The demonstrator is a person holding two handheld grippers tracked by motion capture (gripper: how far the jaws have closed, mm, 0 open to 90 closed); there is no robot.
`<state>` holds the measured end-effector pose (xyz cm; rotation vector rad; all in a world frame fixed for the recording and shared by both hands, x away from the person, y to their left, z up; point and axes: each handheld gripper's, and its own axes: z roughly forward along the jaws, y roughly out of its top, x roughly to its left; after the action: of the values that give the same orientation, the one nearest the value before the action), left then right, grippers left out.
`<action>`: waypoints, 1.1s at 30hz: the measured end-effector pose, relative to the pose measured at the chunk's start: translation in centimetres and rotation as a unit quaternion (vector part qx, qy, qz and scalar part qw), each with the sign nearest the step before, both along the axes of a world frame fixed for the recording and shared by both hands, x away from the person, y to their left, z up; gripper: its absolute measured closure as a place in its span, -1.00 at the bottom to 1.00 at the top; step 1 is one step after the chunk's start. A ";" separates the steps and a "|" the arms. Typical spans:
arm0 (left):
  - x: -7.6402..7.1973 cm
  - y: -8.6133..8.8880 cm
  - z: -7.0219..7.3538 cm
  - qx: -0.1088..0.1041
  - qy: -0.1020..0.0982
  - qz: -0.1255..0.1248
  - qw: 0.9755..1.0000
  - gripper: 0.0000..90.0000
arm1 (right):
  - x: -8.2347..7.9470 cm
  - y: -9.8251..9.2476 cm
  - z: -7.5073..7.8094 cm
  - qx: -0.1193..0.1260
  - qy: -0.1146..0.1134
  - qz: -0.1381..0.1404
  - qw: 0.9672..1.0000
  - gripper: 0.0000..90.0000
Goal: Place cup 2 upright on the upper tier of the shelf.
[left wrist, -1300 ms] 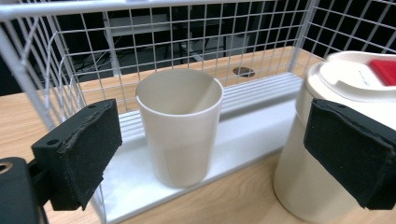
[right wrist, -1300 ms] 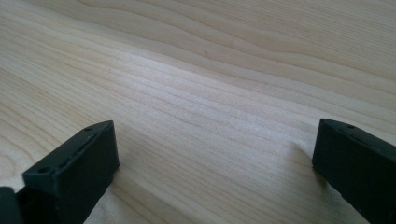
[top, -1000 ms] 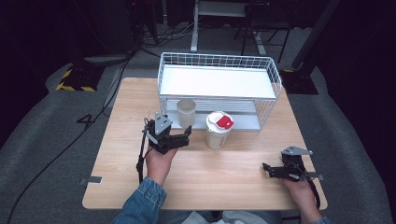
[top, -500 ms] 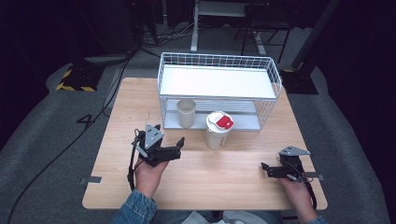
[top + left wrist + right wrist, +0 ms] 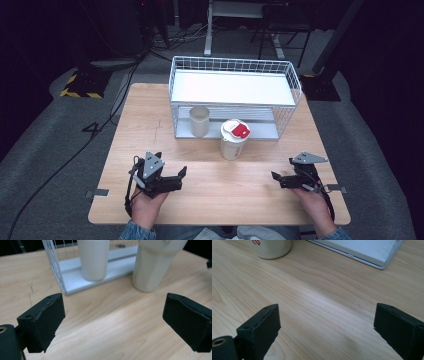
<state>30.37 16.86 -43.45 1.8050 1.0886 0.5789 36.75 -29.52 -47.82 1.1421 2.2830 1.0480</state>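
Observation:
A cream cup with a white lid and red tab [image 5: 234, 142] stands on the wooden table [image 5: 150, 115] in front of a white wire rack [image 5: 235, 62]. An open cream cup [image 5: 198, 121] sits on the rack's lower shelf. My left gripper [image 5: 181, 179] is open and empty near the table's front left, pointing right; its own view shows the open cup [image 5: 93, 258] and the lidded cup [image 5: 152, 267] ahead of it [image 5: 112, 320]. My right gripper [image 5: 276, 180] at the front right points left. Its jaws have just been closing some, but they still stand open [image 5: 327, 332] with only bare wood between them.
The rack's upper shelf is a white board [image 5: 230, 87]. In the right gripper view the lidded cup's base [image 5: 272, 248] and the rack's bottom edge [image 5: 367, 252] lie ahead. Dark floor with cables surrounds the table.
My left hand has drawn back from the cups toward the table's near edge and a little left. The right hand has shifted only slightly.

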 end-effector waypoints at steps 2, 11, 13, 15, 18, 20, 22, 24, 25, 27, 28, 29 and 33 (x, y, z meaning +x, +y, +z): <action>-0.2 0.9 -1.4 0.014 0.027 -0.011 0.999 -0.88 | 0.1 0.4 0.3 0.001 -0.002 0.011 1.000 -0.84; -0.6 3.0 -4.1 0.046 0.092 0.008 0.995 -0.87 | 0.8 2.6 1.5 0.007 -0.010 0.048 0.999 -0.84; -0.6 3.3 -4.5 0.060 0.103 0.010 0.993 -0.87 | 1.1 3.2 1.7 0.012 -0.011 0.055 0.998 -0.84; -0.8 3.6 -4.8 0.070 0.115 0.015 0.991 -0.87 | 1.4 3.8 2.0 0.011 -0.010 0.064 0.998 -0.84; -0.9 3.9 -5.2 0.080 0.124 0.022 0.989 -0.87 | 2.0 5.0 2.2 0.011 -0.015 0.075 0.997 -0.84; -0.9 4.2 -5.4 0.082 0.130 0.024 0.988 -0.87 | 2.4 5.7 2.4 0.018 -0.014 0.080 0.997 -0.84; -1.0 4.5 -5.6 0.082 0.135 0.029 0.987 -0.87 | 2.8 6.4 2.5 0.024 -0.016 0.088 0.996 -0.84; -0.9 4.8 -5.8 0.085 0.139 0.033 0.986 -0.88 | 3.2 7.1 2.6 0.024 -0.019 0.092 0.995 -0.84; -0.9 4.9 -5.9 0.085 0.141 0.035 0.986 -0.88 | 3.3 7.4 2.7 0.028 -0.022 0.095 0.995 -0.84; -0.9 5.1 -6.0 0.091 0.143 0.038 0.985 -0.87 | 3.6 8.0 2.7 0.036 -0.026 0.098 0.994 -0.84; -0.9 5.1 -6.0 0.089 0.145 0.040 0.985 -0.88 | 3.7 8.2 2.7 0.037 -0.026 0.100 0.994 -0.84; -0.8 5.2 -6.0 0.093 0.145 0.039 0.984 -0.88 | 3.8 8.5 2.7 0.040 -0.025 0.105 0.993 -0.84; -0.7 5.4 -6.2 0.097 0.149 0.040 0.983 -0.88 | 4.3 9.6 2.8 0.036 -0.023 0.115 0.992 -0.86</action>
<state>29.71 22.30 -49.66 2.0732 1.3506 0.4853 41.06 -19.91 -45.06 0.8848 2.3997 1.2365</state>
